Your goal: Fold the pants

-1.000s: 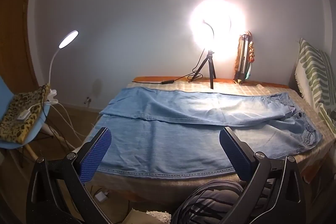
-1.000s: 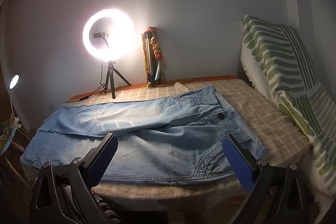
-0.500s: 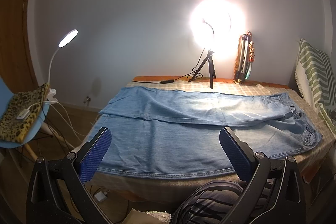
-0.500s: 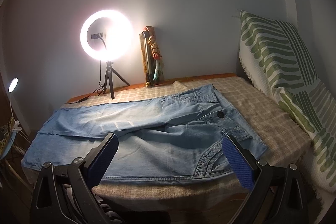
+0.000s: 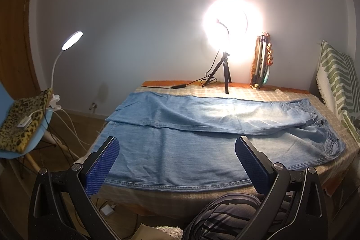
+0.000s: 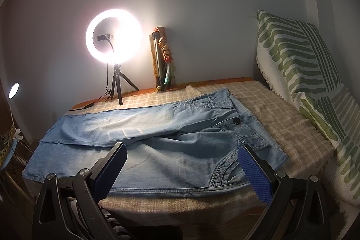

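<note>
Light blue jeans (image 5: 202, 138) lie flat across the checked table cover (image 5: 292, 96), legs to the left, waist to the right. They also show in the right wrist view (image 6: 168, 145), with the waist button (image 6: 236, 121) at the right. My left gripper (image 5: 176, 156) is open and empty, held before the table's near edge over the leg end. My right gripper (image 6: 181, 163) is open and empty, held near the front edge by the waist and pocket.
A lit ring light on a tripod (image 5: 227, 73) and a folded tripod (image 5: 261, 66) stand at the table's back. A green striped cushion (image 6: 310, 82) leans at the right. A desk lamp (image 5: 72, 41) and a blue chair with leopard fabric (image 5: 22, 125) are at the left.
Both grippers have shifted only slightly; the right wrist view has moved a little closer to the jeans. The jeans have not moved.
</note>
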Tool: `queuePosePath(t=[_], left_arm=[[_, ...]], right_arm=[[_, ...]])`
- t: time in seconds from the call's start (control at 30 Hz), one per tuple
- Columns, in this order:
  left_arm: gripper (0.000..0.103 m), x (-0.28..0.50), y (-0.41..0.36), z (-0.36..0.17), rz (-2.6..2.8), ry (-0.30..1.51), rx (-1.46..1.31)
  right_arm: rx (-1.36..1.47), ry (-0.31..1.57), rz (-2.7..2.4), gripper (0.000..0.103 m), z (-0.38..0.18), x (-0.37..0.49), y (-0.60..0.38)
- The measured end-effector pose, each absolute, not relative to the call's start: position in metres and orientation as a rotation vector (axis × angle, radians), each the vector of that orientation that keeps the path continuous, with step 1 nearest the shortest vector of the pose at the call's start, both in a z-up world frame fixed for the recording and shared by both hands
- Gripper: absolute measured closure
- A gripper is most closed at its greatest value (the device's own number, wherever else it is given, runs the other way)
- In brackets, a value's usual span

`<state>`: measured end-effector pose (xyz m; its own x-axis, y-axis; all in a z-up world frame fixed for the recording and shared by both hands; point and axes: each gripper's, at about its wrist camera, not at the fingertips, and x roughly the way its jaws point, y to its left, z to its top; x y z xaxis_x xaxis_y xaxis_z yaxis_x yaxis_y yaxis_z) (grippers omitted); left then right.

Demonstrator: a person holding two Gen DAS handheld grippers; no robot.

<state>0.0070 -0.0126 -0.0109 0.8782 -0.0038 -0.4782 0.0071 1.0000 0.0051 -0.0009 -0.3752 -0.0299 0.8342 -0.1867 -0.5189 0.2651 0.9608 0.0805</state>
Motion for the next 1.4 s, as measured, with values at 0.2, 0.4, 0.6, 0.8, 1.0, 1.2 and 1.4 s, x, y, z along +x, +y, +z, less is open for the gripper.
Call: queuePosePath(t=[0.2,0.4,0.6,0.8,1.0,1.2,1.4], left_arm=[[0.001,0.007,-0.013,-0.012,-0.007,0.499,0.006],[0.001,0.008,-0.011,-0.013,-0.003,0.497,0.003],[0.001,0.008,-0.01,-0.013,-0.003,0.498,0.002],[0.001,0.007,-0.007,-0.012,0.001,0.494,-0.002],[0.001,0.012,-0.003,-0.012,0.002,0.506,-0.003],[0.001,0.029,0.004,-0.02,0.0,0.544,-0.004],[0.001,0.045,0.006,-0.027,0.005,0.57,0.0]], right_arm=[[0.155,0.535,-0.238,0.003,-0.031,-0.001,-0.376],[0.149,0.538,-0.242,0.003,-0.032,0.0,-0.375],[0.145,0.539,-0.243,0.003,-0.032,0.001,-0.374],[0.144,0.54,-0.242,0.003,-0.031,0.002,-0.372],[0.133,0.544,-0.239,0.003,-0.03,0.004,-0.371],[0.124,0.558,-0.255,0.003,-0.027,0.017,-0.368],[0.099,0.567,-0.284,0.003,-0.023,0.031,-0.365]])
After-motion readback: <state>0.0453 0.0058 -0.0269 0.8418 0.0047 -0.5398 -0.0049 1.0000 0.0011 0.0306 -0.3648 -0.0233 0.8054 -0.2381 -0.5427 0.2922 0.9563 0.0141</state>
